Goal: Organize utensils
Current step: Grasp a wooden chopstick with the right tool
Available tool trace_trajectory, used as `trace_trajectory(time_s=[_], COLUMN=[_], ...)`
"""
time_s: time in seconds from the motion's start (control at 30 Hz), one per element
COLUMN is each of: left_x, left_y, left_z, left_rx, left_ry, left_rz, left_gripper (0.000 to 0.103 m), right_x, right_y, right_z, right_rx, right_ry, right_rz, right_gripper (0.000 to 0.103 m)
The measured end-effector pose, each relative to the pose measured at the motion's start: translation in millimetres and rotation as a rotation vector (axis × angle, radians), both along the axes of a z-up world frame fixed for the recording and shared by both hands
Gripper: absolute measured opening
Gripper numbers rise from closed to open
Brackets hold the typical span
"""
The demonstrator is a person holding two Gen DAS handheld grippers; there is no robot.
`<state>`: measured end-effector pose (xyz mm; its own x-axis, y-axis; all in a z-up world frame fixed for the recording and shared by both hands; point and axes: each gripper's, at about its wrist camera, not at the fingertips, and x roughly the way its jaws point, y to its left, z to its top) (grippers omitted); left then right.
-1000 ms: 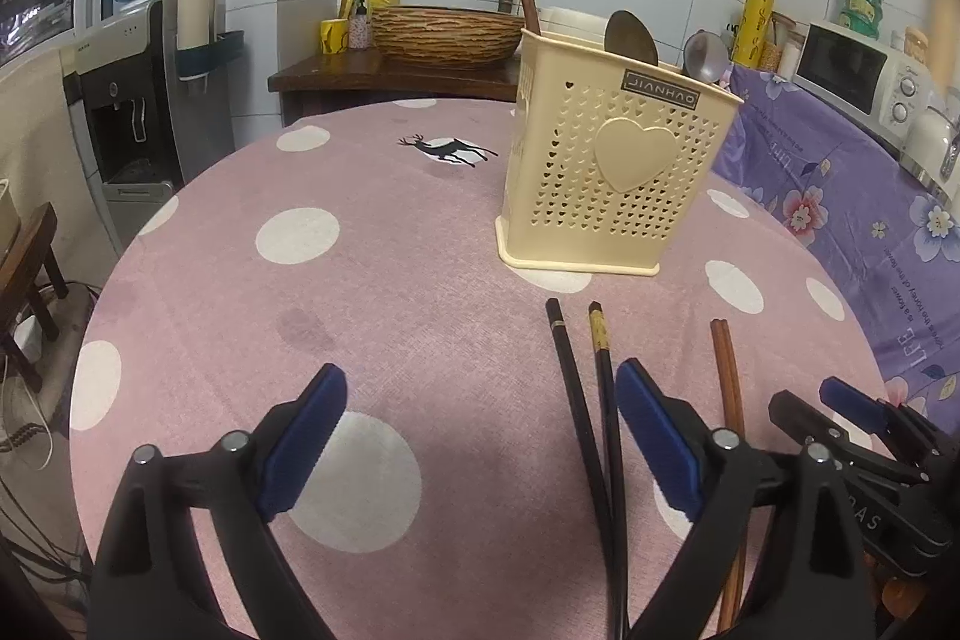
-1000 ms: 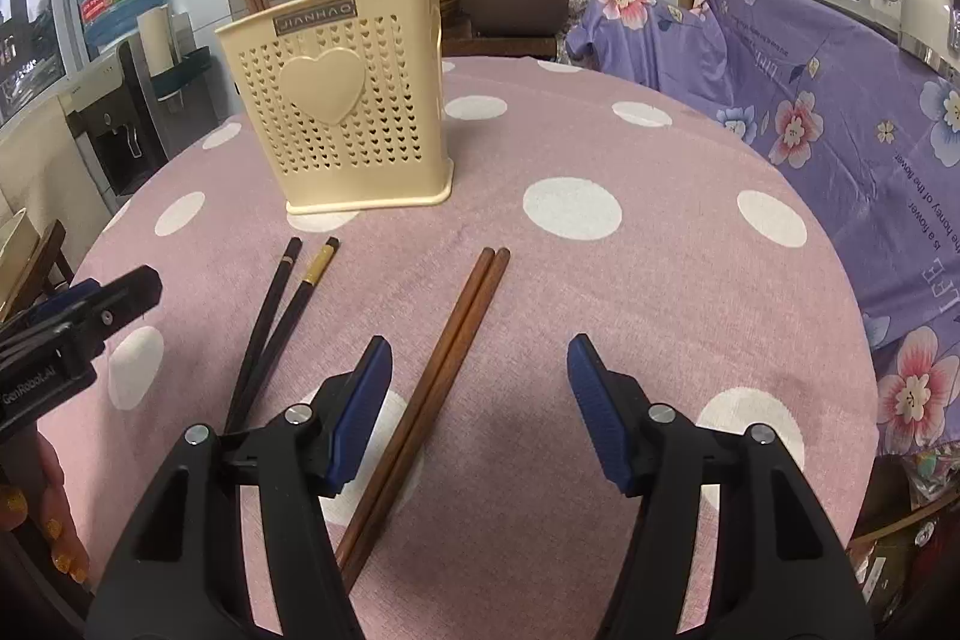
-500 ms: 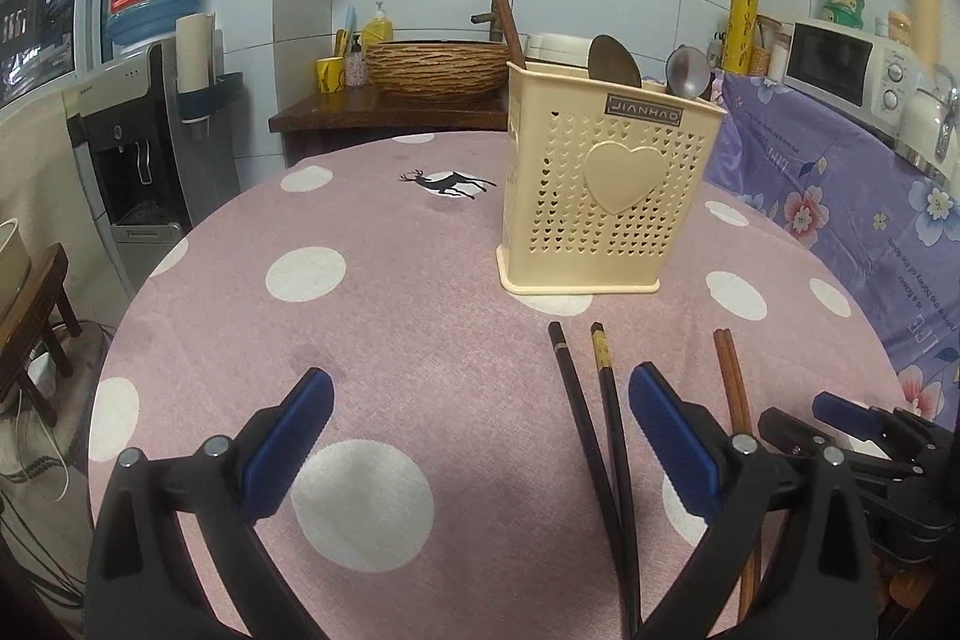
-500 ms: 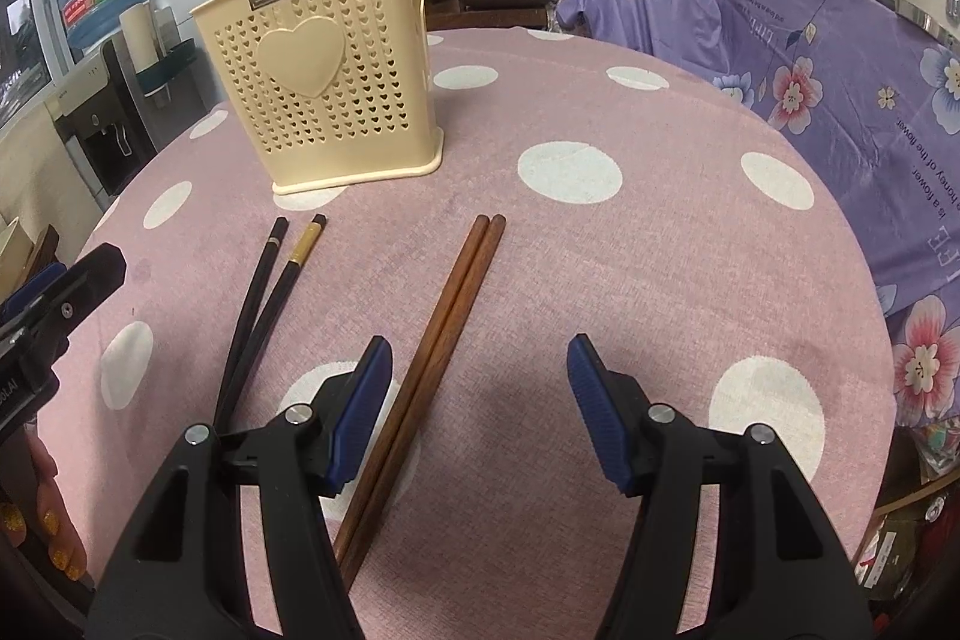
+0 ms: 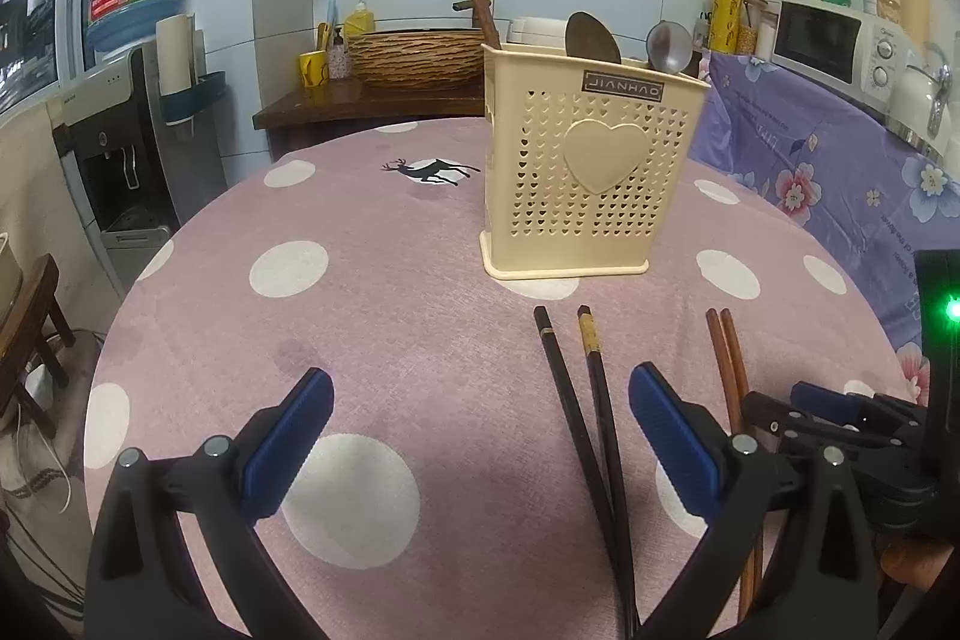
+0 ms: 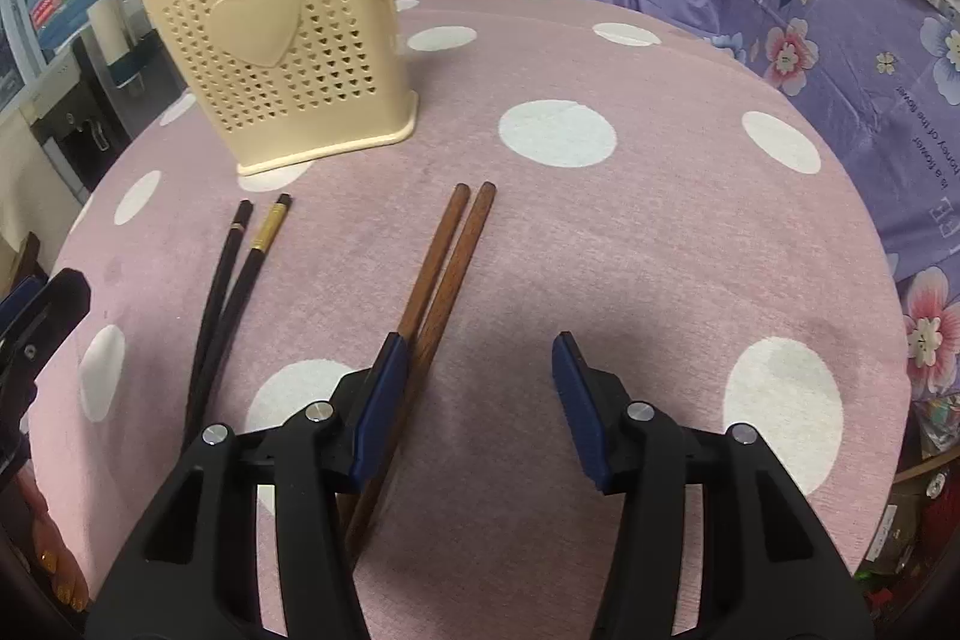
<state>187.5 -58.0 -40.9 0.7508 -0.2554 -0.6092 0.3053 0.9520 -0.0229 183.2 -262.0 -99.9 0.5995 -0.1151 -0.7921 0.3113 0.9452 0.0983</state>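
1. The left gripper [image 5: 480,436] hovers over the pink dotted tablecloth [image 5: 360,316], jaws wide apart with nothing between them.
2. The black chopsticks [image 5: 576,400] lie on the cloth just inside its right finger, in front of the cream utensil holder [image 5: 588,172].
3. The brown chopsticks [image 6: 444,268] lie further right, running under the right gripper's left pad.
4. The right gripper [image 6: 474,394] is closing, its pads not yet pressing anything.

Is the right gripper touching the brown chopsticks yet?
Cannot tell. In the right wrist view the right gripper, closing, has its left pad overlapping the brown chopsticks; contact or a gap is not plain.
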Motion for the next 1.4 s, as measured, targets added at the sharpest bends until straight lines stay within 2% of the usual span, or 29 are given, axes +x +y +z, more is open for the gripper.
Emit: trace_trajectory(time_s=[0.07,0.23,0.43,0.6,0.7,0.83,0.9,0.97,1.13,1.2,1.3,1.4], left_x=[0,2,2,2,3,5,9,12,21,26,39,47], left_y=[0,-3,-6,-8,-10,-12,-16,-22,-52,-63,-73,-77], left_z=[0,-1,-1,-3,-3,-3,-3,-4,-9,-14,-24,-31], left_rx=[0.001,0.005,0.015,0.012,0.022,0.032,0.031,0.027,0.046,0.052,0.055,0.069], left_ry=[0.0,0.015,0.018,0.026,0.026,0.028,0.04,0.06,0.089,0.112,0.154,0.171], left_rz=[-0.003,-0.002,-0.009,-0.01,-0.016,-0.026,-0.037,-0.061,-0.152,-0.182,-0.188,-0.178], left_gripper=[0.098,0.098,0.098,0.098,0.098,0.098,0.089,0.082,0.068,0.055,0.044,0.039], right_x=[2,15,36,50,53,50,45,41,30,27,25,24], right_y=[-4,-11,-17,-17,-19,-26,-30,-32,-40,-41,-40,-38], right_z=[0,2,3,2,1,1,1,0,-1,-1,-1,-1], right_rx=[-0.005,0.011,0.018,-0.011,-0.015,0.027,0.054,0.041,0.058,0.064,0.058,0.051], right_ry=[0.008,0.015,0.01,0.012,-0.001,-0.014,-0.014,-0.013,-0.026,-0.032,-0.036,-0.041], right_rz=[-0.002,-0.032,-0.087,-0.105,-0.113,-0.104,-0.101,-0.087,-0.08,-0.077,-0.07,-0.066], right_gripper=[0.049,0.035,0.026,0.019,0.011,0.01,0.01,0.009,0.009,0.009,0.009,0.009])
